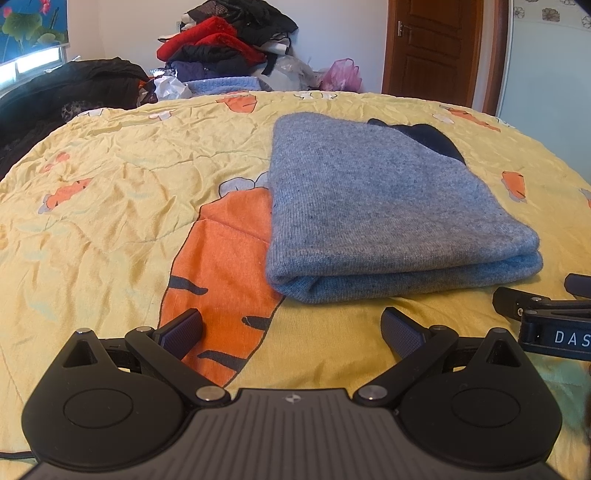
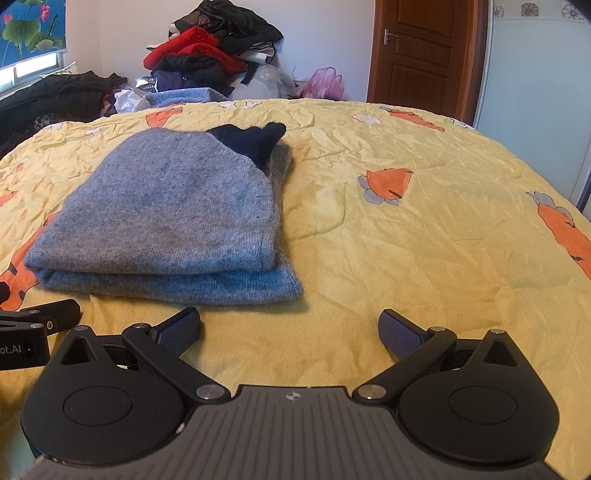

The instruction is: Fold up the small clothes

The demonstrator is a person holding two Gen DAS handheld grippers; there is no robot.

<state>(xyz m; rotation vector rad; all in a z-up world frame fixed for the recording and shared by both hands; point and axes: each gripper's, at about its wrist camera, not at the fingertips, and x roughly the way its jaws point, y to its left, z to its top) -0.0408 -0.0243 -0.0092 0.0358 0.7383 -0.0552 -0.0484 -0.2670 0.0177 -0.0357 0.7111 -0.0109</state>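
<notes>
Two tools in view, both with fingers spread wide and holding nothing. Left tool (image 1: 291, 326) sits low over the bed, near edge of the cover, fingers apart over a big orange carrot print (image 1: 221, 280). Right tool (image 2: 290, 326) likewise released, over plain yellow cover. Each tool shows at the edge of the other's view: right tool at far right of the left wrist view, left tool at far left of the right wrist view. They sit side by side, close.

Grey-blue knit sweater (image 1: 384, 206) lies folded on the yellow carrot-print bedcover (image 1: 110, 206), just beyond the tools, touching neither. Folded into a flat stack, two layers visible at the near edge, lower layer bluer. Dark navy part (image 2: 255, 142) sticks out at the far end of the fold. Sweater is ahead-right of the left tool, ahead-left of the right tool, so roughly between them.

Background: pile of clothes (image 2: 210, 55) in red, black and blue beyond the bed, dark garments (image 1: 62, 92) at left, pink plastic bag (image 2: 325, 83), brown wooden door (image 2: 417, 51), lotus picture (image 1: 29, 26) at upper left.
</notes>
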